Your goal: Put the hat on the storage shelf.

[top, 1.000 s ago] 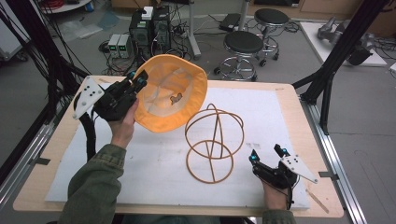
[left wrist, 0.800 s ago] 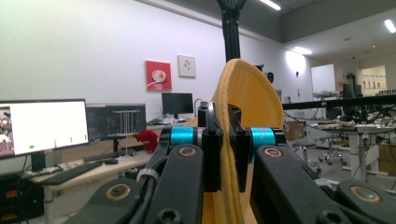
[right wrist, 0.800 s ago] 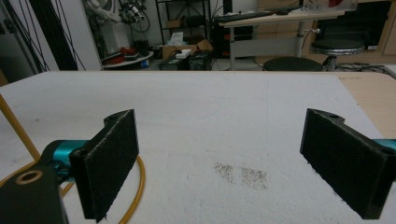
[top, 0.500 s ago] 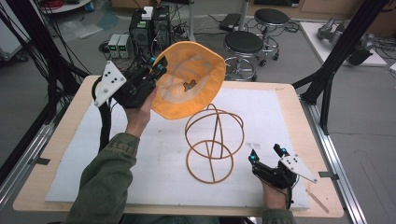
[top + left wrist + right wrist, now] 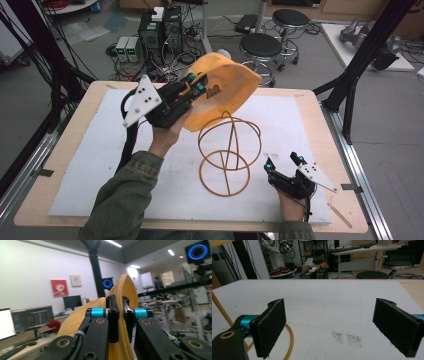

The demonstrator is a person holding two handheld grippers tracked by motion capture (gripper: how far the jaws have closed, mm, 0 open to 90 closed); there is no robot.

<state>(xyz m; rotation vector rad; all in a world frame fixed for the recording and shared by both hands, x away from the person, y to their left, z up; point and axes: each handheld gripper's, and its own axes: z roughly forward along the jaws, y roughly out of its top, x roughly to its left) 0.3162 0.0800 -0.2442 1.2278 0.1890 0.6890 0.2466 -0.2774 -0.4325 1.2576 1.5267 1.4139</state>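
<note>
An orange cloth hat [image 5: 225, 85] hangs in the air above the table, tilted, with my left gripper [image 5: 196, 84] shut on its brim. In the left gripper view the orange brim [image 5: 122, 315] is pinched between the two black jaws of the left gripper [image 5: 120, 315]. An orange wire stand [image 5: 229, 150] with a round base and a globe-shaped top stands on the white mat, just below and right of the hat. My right gripper [image 5: 283, 162] rests open on the mat to the right of the stand's base. Part of the stand's base ring [image 5: 290, 340] lies beside the right gripper's [image 5: 332, 325] left jaw.
A white mat [image 5: 100, 165] covers most of the wooden table [image 5: 320, 107]. Black frame posts [image 5: 355, 75] rise at the table's right and left. Stools [image 5: 260, 47] and computer boxes [image 5: 160, 27] stand on the floor beyond the far edge.
My left gripper has carried the hat up and to the right, from the table's left to just above the wire stand. The right gripper has stayed put and open.
</note>
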